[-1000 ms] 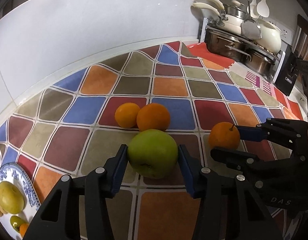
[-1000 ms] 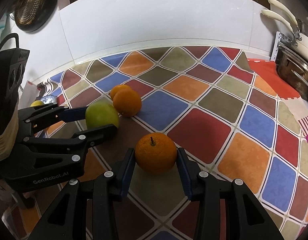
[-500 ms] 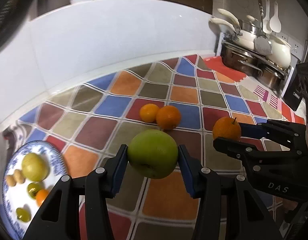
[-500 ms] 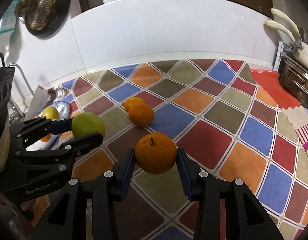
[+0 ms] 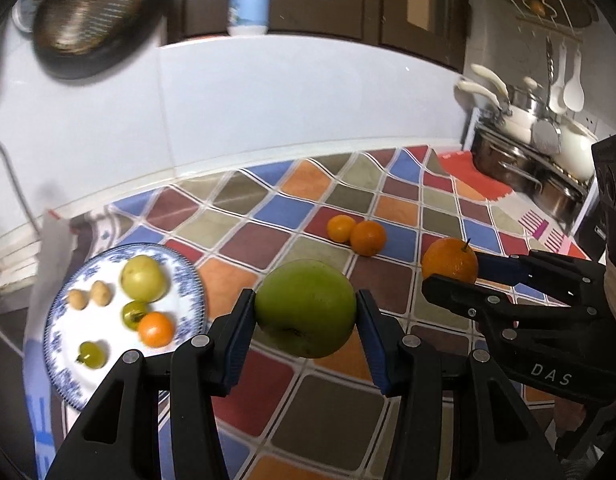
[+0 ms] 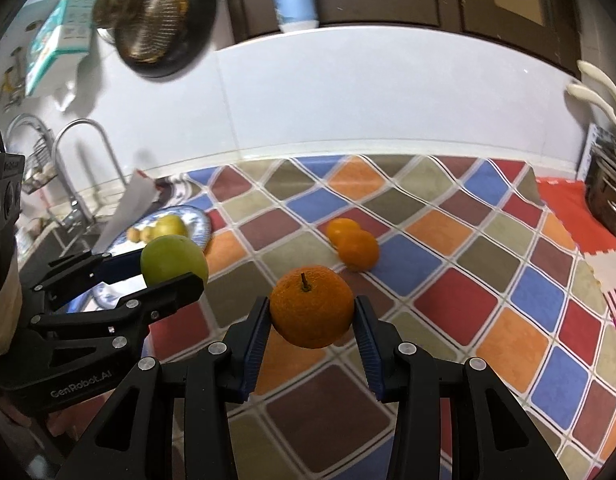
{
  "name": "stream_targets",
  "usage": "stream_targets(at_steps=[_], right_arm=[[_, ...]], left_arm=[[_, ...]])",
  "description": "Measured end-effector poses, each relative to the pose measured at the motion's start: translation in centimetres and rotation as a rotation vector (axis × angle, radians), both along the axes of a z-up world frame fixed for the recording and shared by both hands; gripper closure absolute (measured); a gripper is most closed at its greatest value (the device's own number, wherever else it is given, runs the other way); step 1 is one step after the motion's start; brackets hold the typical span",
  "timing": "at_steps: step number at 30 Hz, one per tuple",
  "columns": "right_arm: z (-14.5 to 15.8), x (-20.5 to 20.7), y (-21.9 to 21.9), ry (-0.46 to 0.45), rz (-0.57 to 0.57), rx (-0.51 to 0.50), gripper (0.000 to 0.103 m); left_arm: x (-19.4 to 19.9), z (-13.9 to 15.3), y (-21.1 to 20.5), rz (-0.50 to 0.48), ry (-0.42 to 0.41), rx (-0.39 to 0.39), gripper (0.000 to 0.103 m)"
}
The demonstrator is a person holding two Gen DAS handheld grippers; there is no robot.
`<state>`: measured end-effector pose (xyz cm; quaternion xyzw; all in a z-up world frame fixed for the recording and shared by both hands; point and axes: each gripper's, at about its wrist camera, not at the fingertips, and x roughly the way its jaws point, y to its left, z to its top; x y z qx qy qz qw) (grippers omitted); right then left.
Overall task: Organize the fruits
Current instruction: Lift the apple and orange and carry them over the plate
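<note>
My left gripper [image 5: 306, 312] is shut on a green apple [image 5: 305, 307] and holds it above the checked tablecloth; it also shows in the right wrist view [image 6: 174, 261]. My right gripper [image 6: 312, 314] is shut on an orange [image 6: 311, 306] with a short stem, also held in the air; the orange shows in the left wrist view [image 5: 450, 261]. Two small oranges [image 5: 357, 234] lie touching on the cloth beyond both grippers. A blue-and-white plate [image 5: 180, 280] at the left holds several small fruits, among them a yellow-green apple [image 5: 143, 278].
The colourful checked tablecloth [image 5: 440, 200] covers the counter up to the white backsplash. Stacked steel pots and white pans [image 5: 528, 152] stand at the far right. A sink tap [image 6: 88, 152] and a hanging strainer [image 6: 156, 24] are at the left.
Both grippers have risen and pulled back with their fruits held. The two small oranges now look farther away, and the plate has come fully into the left wrist view.
</note>
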<state>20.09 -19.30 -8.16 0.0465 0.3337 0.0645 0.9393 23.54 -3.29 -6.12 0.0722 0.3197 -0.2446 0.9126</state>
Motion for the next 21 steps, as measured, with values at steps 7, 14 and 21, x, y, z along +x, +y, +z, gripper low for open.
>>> stream_targets(at_steps=[7, 14, 21], right_arm=[[1.2, -1.1, 2.2, -0.032, 0.070, -0.003, 0.060], [2.3, -1.7, 4.4, -0.063, 0.133, 0.001, 0.060], [3.0, -1.8, 7.4, -0.086, 0.195, 0.001, 0.060]], left_arm=[[-2.1, 1.1, 2.4, 0.070, -0.034, -0.021, 0.054], [-3.6, 2.2, 5.1, 0.129, -0.068, -0.030, 0.054], [-4.7, 3.2, 8.3, 0.194, -0.102, -0.029, 0.054]])
